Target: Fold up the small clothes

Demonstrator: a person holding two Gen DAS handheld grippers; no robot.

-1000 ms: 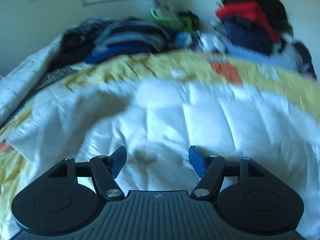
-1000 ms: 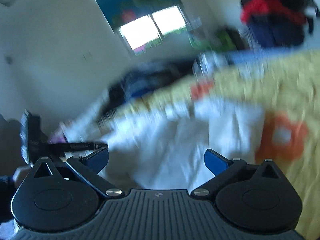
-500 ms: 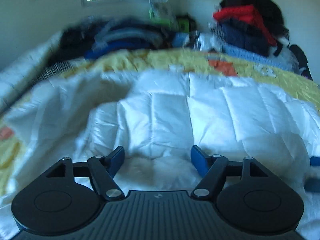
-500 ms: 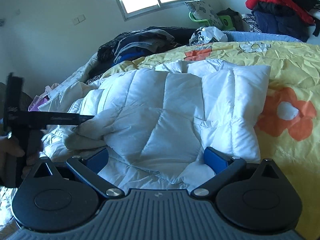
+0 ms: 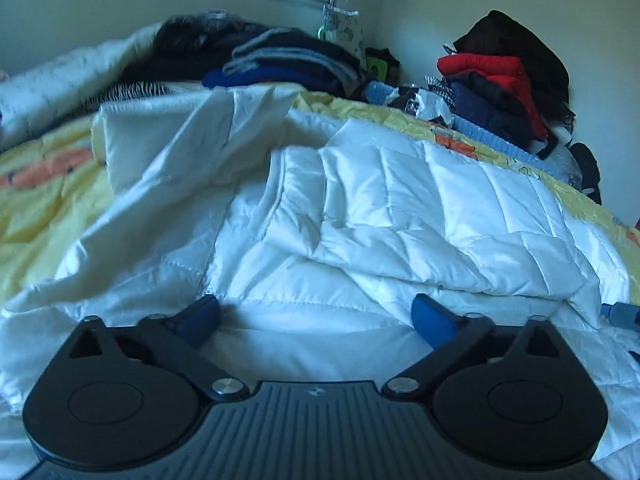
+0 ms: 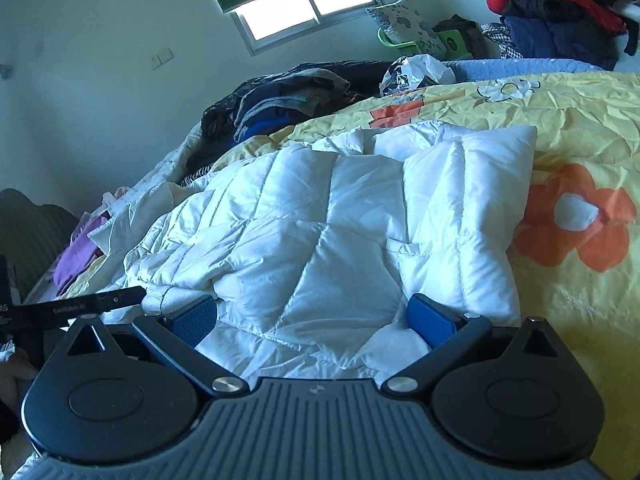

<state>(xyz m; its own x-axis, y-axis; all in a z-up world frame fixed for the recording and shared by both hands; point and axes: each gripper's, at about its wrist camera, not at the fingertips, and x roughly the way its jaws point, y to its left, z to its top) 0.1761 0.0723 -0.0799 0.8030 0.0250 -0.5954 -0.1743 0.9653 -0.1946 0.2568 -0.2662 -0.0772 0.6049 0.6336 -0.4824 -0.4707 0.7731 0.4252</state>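
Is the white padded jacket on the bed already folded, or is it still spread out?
Partly folded. One side of the white padded jacket lies turned over its middle, while the other side is still spread out on the yellow bedspread.

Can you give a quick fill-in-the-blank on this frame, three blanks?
1. The white puffy jacket lies on a ____ bedspread with orange flowers.
2. The left gripper has its jaws ____.
3. The right gripper holds ____.

Answers: yellow; open; nothing

left gripper (image 5: 316, 316) & right gripper (image 6: 312, 318) both w/ jaws apart.
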